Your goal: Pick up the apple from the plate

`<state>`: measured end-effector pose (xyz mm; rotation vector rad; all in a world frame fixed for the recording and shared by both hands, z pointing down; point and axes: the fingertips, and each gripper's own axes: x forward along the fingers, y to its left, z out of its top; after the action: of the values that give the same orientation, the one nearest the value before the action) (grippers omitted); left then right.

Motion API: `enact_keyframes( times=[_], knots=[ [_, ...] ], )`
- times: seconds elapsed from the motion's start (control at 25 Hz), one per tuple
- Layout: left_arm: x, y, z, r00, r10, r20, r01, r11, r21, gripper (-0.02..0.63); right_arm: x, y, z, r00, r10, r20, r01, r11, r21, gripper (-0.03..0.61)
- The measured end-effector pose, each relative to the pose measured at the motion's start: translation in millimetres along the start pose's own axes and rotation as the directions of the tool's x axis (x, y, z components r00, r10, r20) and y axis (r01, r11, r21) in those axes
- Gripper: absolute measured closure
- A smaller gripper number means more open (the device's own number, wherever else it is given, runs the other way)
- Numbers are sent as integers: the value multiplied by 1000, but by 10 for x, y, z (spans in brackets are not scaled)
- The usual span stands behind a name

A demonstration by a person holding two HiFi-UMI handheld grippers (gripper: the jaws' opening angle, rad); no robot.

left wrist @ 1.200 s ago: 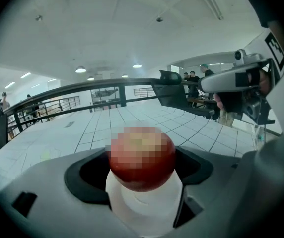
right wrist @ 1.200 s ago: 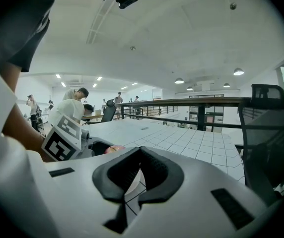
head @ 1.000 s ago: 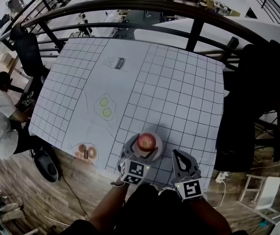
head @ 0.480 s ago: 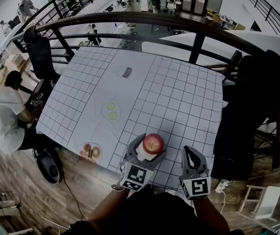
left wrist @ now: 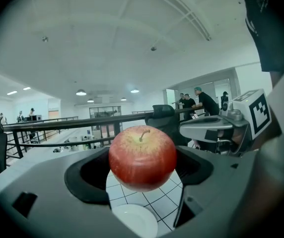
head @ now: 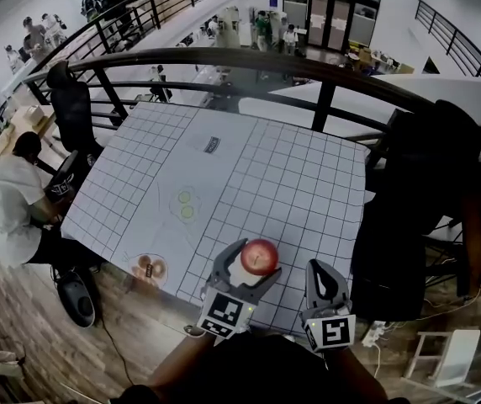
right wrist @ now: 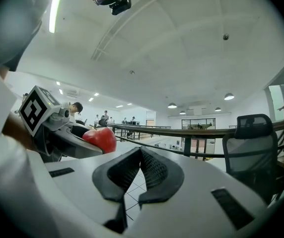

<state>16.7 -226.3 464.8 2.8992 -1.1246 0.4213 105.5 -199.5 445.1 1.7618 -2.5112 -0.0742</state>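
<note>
My left gripper [head: 253,268] is closed on the apple [left wrist: 142,156]. Its 2 dark jaw pads press on the left and right sides of the fruit, and the stem points up. The apple hangs in the air above the small white plate [left wrist: 134,221] and does not touch it. The plate lies on the gridded table sheet [head: 266,167]. My right gripper [right wrist: 134,175] is empty, with its jaws together, and waits just beside the left one.

I judge the apple to be firm and of moderate weight, with a smooth, perhaps waxy skin that can slip. It is stiff, but hard pressure would bruise it. The best hold is across the widest part – where the pads sit now, as far as I can see.

I can read no brand. A small dark label [head: 212,145] on the sheet is too small to read, and the cubes carry only square markers – no letters.
</note>
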Motion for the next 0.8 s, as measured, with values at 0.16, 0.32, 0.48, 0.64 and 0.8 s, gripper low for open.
enact_keyframes(
  times=[0.16,0.32,0.48,0.64,0.8],
  knots=[
    [-32,-80,68,1000,-3,18,3,1000,2,213,-70,6,134,999,-5,54,4,1000,11,555],
    [-48,-154,127,999,-14,40,14,1000,2,213,-138,14,183,998,-1,55,3,999,-38,555],
    [-78,-226,163,998,-30,56,30,1000,-1,213,-214,44,185,998,8,56,-5,999,-53,555],
    [-71,-263,187,997,-32,63,32,999,1,213,-264,14,143,999,0,42,2,999,-52,555],
    [-68,-293,211,997,-28,67,28,1000,0,213,-288,-14,166,998,5,56,-2,999,-49,555]
  ],
)
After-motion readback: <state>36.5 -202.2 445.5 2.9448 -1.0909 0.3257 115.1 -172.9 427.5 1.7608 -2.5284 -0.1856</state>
